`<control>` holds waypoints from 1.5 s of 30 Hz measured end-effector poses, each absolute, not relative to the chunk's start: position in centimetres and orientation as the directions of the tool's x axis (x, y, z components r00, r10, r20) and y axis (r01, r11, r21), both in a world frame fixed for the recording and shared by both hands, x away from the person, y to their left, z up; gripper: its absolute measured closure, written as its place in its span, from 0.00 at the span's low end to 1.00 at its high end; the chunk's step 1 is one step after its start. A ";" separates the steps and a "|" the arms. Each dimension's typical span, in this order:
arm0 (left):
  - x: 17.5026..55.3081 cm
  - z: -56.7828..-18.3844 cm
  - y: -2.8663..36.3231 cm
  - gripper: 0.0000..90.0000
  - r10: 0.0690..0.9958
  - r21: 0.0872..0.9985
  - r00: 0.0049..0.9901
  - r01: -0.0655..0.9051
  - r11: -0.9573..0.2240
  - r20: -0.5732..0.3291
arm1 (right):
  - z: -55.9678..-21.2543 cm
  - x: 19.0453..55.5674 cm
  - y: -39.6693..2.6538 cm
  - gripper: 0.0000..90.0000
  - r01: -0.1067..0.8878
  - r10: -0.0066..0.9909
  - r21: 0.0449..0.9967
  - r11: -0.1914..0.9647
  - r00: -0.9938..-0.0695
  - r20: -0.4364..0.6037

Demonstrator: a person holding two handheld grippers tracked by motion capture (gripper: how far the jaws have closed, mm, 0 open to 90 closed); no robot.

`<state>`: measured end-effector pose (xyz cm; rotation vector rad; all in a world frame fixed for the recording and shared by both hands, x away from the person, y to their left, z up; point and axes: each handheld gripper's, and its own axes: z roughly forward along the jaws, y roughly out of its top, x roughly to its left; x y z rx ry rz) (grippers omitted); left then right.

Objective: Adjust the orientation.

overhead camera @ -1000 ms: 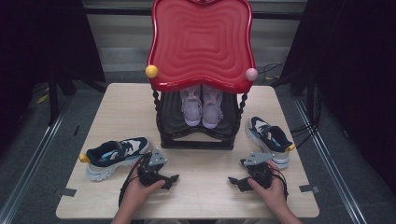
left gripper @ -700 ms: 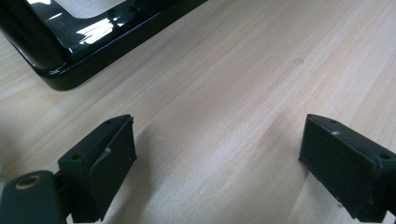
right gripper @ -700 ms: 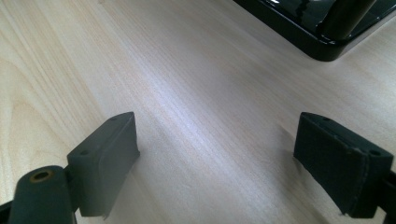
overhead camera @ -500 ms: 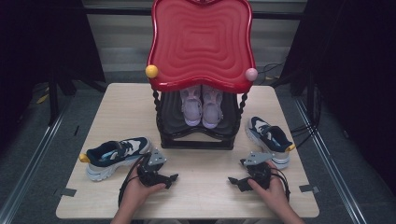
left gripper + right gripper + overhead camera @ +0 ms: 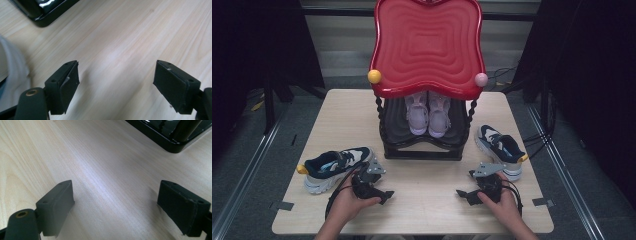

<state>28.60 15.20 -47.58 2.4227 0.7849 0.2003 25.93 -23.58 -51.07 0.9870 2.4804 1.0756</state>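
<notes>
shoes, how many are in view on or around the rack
4. Two pale pink sneakers stand side by side on the black rack under its red top. One navy and white sneaker lies on the table left of it, another to its right. More may be hidden under the top.

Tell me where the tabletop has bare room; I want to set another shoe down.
Bare wood lies between the left gripper and right gripper, before the black rack, and at both far corners. Crowded: the left sneaker and right sneaker beside the rack.
</notes>
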 end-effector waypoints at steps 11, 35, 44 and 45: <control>29.5 -45.6 16.2 0.24 0.531 0.445 0.847 0.478 -0.757 -0.008 | -51.1 25.9 -23.6 0.14 0.484 0.679 0.722 0.494 -0.734 0.028; 31.0 -40.9 18.3 0.25 0.525 0.273 0.851 0.507 -0.817 -0.010 | -51.1 25.9 -23.6 0.14 0.482 0.677 0.723 0.495 -0.735 0.026; 31.3 -39.3 19.7 0.25 0.522 0.236 0.853 0.507 -0.829 0.002 | -51.1 25.9 -23.6 0.14 0.482 0.677 0.723 0.495 -0.735 0.027; 31.3 -39.1 19.8 0.25 0.525 0.230 0.851 0.511 -0.829 0.001 | -51.1 25.9 -23.6 0.14 0.482 0.677 0.723 0.495 -0.735 0.027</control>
